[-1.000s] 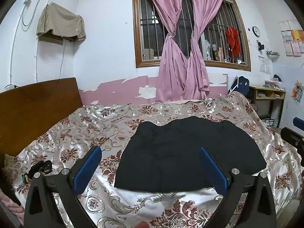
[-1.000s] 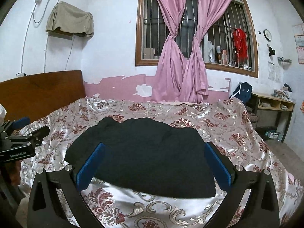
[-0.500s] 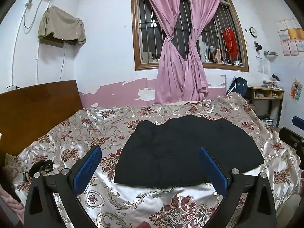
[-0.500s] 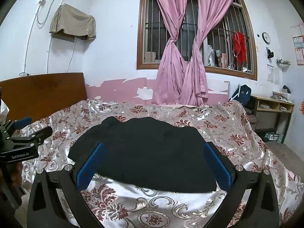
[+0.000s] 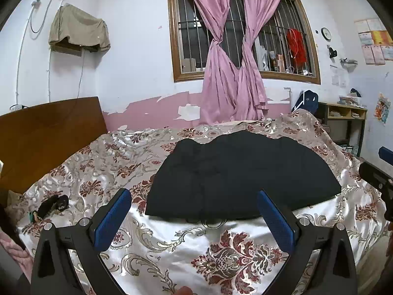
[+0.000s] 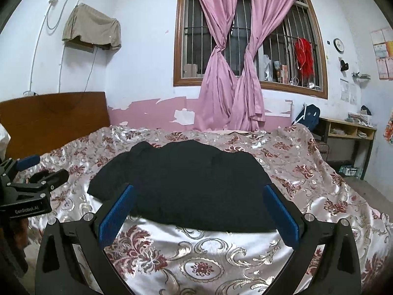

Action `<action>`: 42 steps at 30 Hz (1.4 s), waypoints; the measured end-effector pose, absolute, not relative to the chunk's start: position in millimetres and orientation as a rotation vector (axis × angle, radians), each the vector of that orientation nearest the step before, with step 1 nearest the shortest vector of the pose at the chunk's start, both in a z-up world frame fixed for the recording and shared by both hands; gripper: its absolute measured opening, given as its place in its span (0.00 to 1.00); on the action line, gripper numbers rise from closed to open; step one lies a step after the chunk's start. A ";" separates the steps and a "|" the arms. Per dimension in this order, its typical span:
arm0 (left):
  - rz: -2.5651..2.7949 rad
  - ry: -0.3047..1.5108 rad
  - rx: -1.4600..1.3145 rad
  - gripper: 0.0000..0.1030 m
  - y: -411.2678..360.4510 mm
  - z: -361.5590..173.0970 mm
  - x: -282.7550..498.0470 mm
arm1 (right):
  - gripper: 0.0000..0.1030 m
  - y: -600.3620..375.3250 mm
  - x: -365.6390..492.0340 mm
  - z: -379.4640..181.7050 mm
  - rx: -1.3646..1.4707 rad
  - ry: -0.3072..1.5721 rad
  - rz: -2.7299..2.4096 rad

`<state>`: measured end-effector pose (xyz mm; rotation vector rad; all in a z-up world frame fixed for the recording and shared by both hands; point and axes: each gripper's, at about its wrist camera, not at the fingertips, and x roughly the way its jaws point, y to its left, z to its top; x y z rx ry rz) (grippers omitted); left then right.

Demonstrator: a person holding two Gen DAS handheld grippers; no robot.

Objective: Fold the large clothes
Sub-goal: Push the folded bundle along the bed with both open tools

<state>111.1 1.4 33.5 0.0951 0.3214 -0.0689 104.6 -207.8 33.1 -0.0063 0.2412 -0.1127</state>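
Observation:
A black garment (image 5: 240, 174) lies folded flat on the flowered bedspread (image 5: 221, 253); it also shows in the right wrist view (image 6: 186, 184). My left gripper (image 5: 194, 204) is open and empty, held above the near edge of the bed, short of the garment. My right gripper (image 6: 199, 196) is open and empty, its blue pads (image 6: 115, 213) framing the garment's near edge from above. The left gripper also shows at the left edge of the right wrist view (image 6: 32, 169). The right gripper's tip shows at the right edge of the left wrist view (image 5: 378, 172).
A wooden headboard (image 5: 44, 135) stands at the left. Small dark items (image 5: 49, 206) lie on the bed's left side. A wooden shelf desk (image 6: 348, 135) stands at the right. A window with pink curtains (image 5: 233, 73) is behind the bed.
Both grippers have drawn back and up from the garment, which now looks farther off. More bedspread shows in front of it. Both stay open.

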 end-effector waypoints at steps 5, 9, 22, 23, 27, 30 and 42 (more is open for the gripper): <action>-0.059 0.320 0.086 1.00 5.8 25.0 107.5 | 0.98 -202.3 97.9 25.3 -0.039 0.235 -0.104; -0.050 0.326 0.087 1.00 6.9 17.6 105.5 | 0.98 -199.8 94.5 21.3 -0.040 0.231 -0.090; -0.029 0.357 0.074 1.00 10.3 -7.2 96.1 | 0.98 -199.8 91.1 -0.7 -0.016 0.274 -0.088; -0.029 0.359 0.073 1.00 10.7 -7.7 96.0 | 0.98 -200.2 91.2 -1.9 -0.014 0.277 -0.088; -0.024 0.364 0.070 1.00 12.8 -9.8 94.5 | 0.98 -201.8 91.0 -6.3 -0.010 0.288 -0.088; -0.024 0.368 0.073 1.00 13.7 -11.1 93.3 | 0.98 -203.3 91.4 -7.5 -0.007 0.294 -0.087; -0.027 0.381 0.078 1.00 17.4 -21.8 88.6 | 0.98 -208.3 91.8 -22.3 0.010 0.330 -0.085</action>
